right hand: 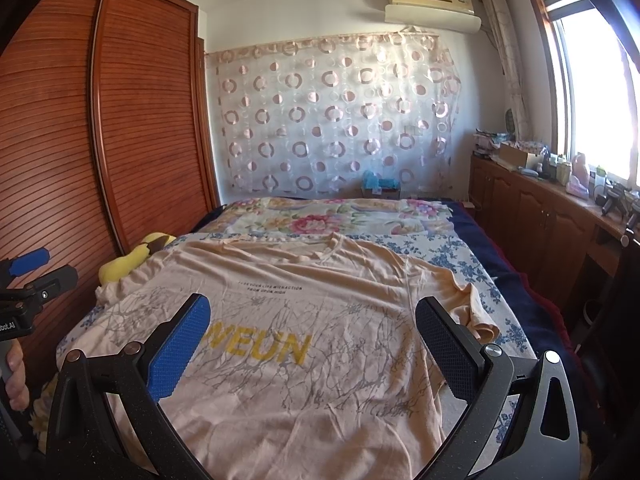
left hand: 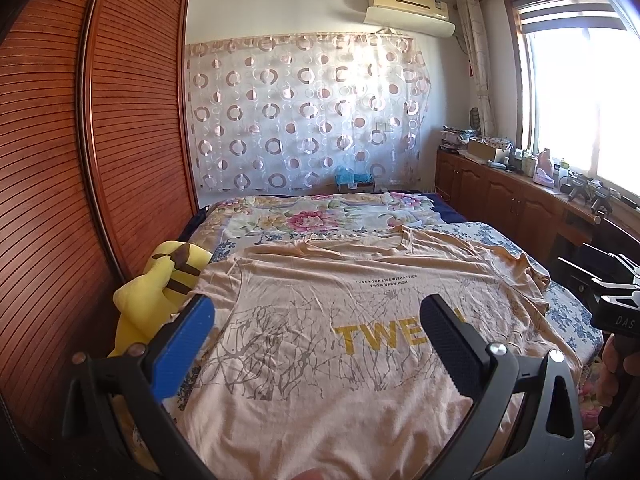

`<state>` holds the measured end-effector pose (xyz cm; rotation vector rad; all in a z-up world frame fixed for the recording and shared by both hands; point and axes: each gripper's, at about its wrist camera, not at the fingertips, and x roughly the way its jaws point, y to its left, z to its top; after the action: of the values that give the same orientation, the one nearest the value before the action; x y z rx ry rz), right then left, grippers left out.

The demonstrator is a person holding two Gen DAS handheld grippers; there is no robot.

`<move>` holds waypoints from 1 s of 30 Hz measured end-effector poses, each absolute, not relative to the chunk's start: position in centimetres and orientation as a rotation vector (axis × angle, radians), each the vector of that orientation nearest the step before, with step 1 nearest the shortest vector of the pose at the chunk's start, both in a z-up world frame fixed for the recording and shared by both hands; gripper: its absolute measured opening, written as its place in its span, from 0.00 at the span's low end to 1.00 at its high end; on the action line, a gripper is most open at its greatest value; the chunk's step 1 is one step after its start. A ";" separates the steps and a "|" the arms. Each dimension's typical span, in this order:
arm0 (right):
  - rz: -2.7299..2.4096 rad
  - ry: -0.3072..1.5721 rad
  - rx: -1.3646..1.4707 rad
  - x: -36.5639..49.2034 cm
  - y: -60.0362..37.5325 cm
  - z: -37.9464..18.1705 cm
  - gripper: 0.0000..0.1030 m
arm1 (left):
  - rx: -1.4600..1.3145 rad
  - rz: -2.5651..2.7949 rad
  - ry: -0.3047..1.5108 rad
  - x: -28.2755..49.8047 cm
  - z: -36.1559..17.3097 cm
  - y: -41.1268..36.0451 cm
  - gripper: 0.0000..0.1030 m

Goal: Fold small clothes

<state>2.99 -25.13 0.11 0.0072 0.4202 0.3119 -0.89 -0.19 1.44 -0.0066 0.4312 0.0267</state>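
A peach T-shirt [left hand: 320, 360] [right hand: 320, 320] with yellow letters and a grey branch print lies spread flat, front up, on the bed, collar toward the far wall. My left gripper [left hand: 320, 316] hovers open above the shirt's lower left half, nothing between its blue and black pads. My right gripper [right hand: 316, 320] hangs open over the shirt's lower right half, also holding nothing. The shirt's right sleeve [right hand: 476, 312] is bunched near the bed edge. Each gripper shows at the other view's edge, with a hand on its handle.
A yellow plush toy [left hand: 160, 292] [right hand: 132, 258] lies at the bed's left side against a slatted wooden wardrobe [left hand: 100, 160]. Floral bedding [left hand: 320, 216] covers the far bed. A low wooden cabinet [right hand: 552, 216] with clutter runs under the window on the right.
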 end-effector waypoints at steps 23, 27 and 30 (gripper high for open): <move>0.312 0.418 0.004 2.9 -25.1 0.4 1.00 | -0.003 0.028 0.427 -0.9 1.7 -0.4 1.00; 0.312 0.418 0.004 2.9 -25.1 0.3 1.00 | -0.003 0.028 0.427 -0.9 1.7 -0.4 1.00; 0.312 0.417 0.004 2.9 -25.2 0.3 1.00 | -0.003 0.028 0.426 -0.9 1.7 -0.4 1.00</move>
<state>2.85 -25.15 0.34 0.0043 0.4174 0.3117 -0.93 -0.36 1.67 -0.0026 0.4258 0.0278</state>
